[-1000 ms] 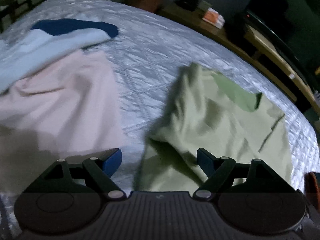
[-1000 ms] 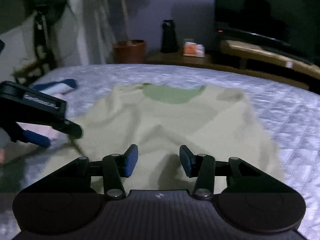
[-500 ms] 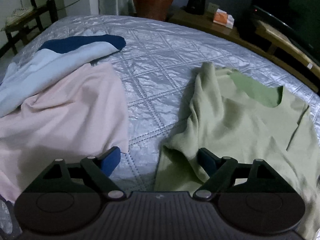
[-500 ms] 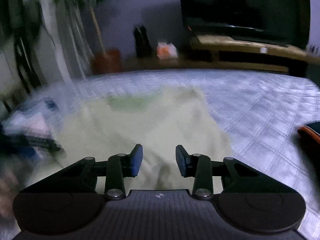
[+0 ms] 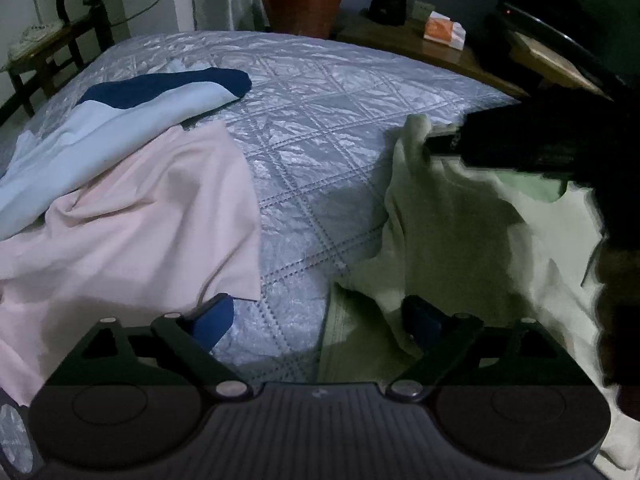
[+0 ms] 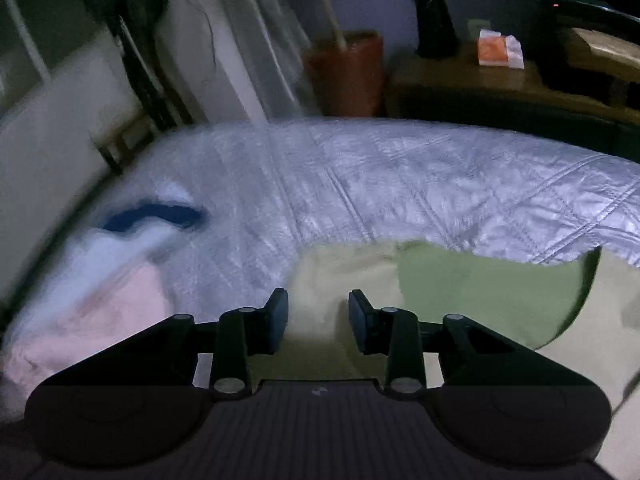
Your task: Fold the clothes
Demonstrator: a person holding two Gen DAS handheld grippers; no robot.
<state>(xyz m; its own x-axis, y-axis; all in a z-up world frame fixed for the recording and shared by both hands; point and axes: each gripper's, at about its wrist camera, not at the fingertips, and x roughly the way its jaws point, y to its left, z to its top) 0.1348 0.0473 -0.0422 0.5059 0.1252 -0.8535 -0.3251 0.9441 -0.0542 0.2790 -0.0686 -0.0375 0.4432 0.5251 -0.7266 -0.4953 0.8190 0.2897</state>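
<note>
A pale green shirt [image 5: 460,240] lies crumpled on the right of the quilted bed, its darker green neckline [image 6: 480,292] facing the far side. My left gripper [image 5: 316,316] hovers low over the shirt's near left edge. Its jaws are opening wide, with only bed cover and the shirt's hem below them. My right gripper [image 6: 318,320] is over the shirt's left shoulder beside the neckline. Its jaws are closing with pale fabric between the pads, not visibly pinched. In the left wrist view it is a dark blur [image 5: 444,144] at the shirt's far corner.
A pink garment [image 5: 140,220] and a light blue and navy one [image 5: 120,120] lie on the bed's left side. Silver quilt [image 5: 320,140] shows between the piles. Beyond the bed stand a plant pot [image 5: 302,8], a speaker [image 6: 434,20] and a wooden bench [image 5: 440,48].
My right gripper swung left across the shirt to its left shoulder and narrowed its jaws, coming into the left wrist view. My left gripper stayed in place and widened.
</note>
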